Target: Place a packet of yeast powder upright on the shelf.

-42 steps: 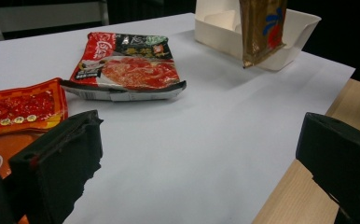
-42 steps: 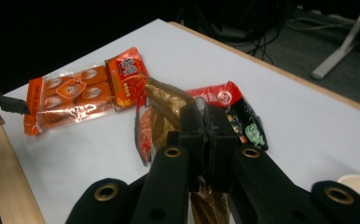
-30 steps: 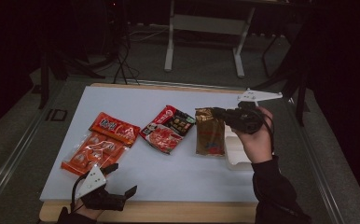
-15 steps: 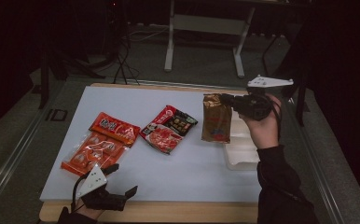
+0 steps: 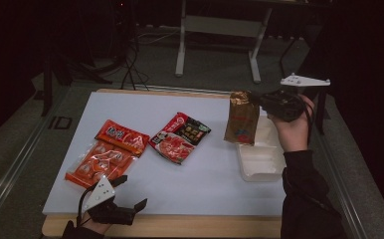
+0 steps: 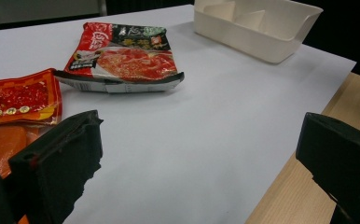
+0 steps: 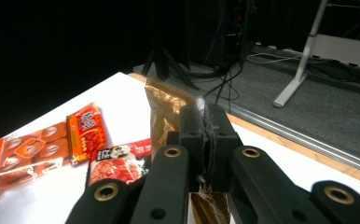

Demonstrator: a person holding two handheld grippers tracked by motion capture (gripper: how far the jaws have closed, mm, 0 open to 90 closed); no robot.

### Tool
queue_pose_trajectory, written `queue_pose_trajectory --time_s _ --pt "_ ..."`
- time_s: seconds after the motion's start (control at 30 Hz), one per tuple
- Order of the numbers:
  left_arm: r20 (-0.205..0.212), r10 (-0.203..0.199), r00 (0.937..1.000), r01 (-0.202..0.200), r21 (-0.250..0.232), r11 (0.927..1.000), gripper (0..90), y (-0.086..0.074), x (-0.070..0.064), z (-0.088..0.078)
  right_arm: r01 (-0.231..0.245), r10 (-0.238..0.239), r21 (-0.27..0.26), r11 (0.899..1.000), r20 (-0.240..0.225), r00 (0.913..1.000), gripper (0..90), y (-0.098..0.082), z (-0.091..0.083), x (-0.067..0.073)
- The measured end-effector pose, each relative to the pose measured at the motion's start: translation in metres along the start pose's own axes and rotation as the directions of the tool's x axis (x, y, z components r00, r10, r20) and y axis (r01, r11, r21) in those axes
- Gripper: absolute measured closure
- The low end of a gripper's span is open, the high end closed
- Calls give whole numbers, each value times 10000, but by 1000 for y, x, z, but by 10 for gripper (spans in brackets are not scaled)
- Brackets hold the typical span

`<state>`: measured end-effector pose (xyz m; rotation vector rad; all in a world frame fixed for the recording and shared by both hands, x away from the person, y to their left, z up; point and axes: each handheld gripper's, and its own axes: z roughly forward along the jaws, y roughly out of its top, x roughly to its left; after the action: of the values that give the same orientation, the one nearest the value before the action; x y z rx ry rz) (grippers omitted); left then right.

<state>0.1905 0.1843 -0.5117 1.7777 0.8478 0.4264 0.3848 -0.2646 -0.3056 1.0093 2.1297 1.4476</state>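
Right hand-held gripper point(image 5: 259, 101) clamps the brown pouch point(image 5: 241, 118) by its top, hanging lengthwise just above the tray point(image 5: 259, 159) at the tabletop's right edge; left hand-held gripper point(image 5: 130, 196) gapes, idle

Grey carpet floor point(image 5: 215, 69), white desk legs point(image 5: 181, 42)

Gold-brown packet lifted over the white tray

A gold-brown foil packet point(image 5: 241, 117) is held upright by its top edge, clear of the table, hanging above the far end of a white divided tray point(image 5: 259, 159). Its lower front is printed in red and blue. The tray stands at the table's right side.
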Motion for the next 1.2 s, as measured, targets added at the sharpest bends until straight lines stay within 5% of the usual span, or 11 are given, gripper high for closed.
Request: queue_pose_trajectory --time_s 0.57,1.2 --pt "-14 -22 10000 22 46 10000 9 -1 0 1 -483 548 -629 9969 1062 9928 876 6 -7 -42" --pt "-255 -7 9997 11 164 9999 9 -3 -2 -2 -559 663 -614 9965 1813 9812 874 -7 20 -93"
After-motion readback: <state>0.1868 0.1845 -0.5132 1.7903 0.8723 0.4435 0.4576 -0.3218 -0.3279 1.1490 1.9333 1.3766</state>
